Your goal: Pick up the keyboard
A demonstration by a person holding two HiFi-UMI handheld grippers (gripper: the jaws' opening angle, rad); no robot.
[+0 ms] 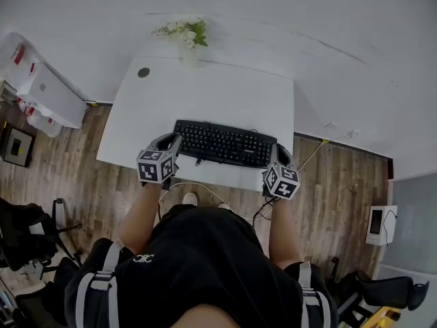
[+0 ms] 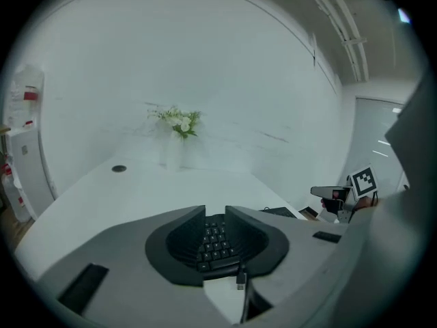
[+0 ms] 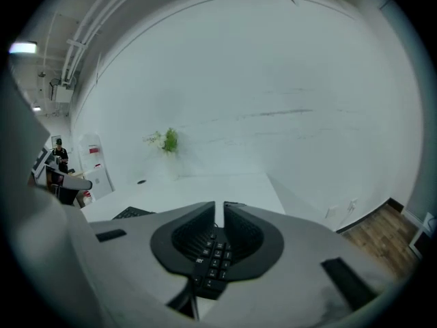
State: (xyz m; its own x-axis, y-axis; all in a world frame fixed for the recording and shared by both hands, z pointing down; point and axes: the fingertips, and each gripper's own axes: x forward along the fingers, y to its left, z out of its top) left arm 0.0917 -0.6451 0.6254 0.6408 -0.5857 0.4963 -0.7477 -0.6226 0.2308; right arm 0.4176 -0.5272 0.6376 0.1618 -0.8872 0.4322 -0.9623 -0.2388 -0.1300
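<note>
Smooth white desk [image 1: 205, 94] bears black keyboard [image 1: 222, 142]; left claw [image 2: 215, 212] parted, right claw [image 3: 218, 208] closed.

**Three eyes on one table**

Your head camera looks steeply down from above and well back, taking in the whole white table [image 1: 205, 94] and both grippers. The camera on your left gripper [image 1: 174, 142] sits low and close at the left end of the keyboard [image 1: 224, 143], facing across the tabletop toward the flowers [image 1: 183, 33] and the wall. The camera on your right gripper [image 1: 274, 149] mirrors it from the right end. All three share keyboard, table and flowers.
</note>
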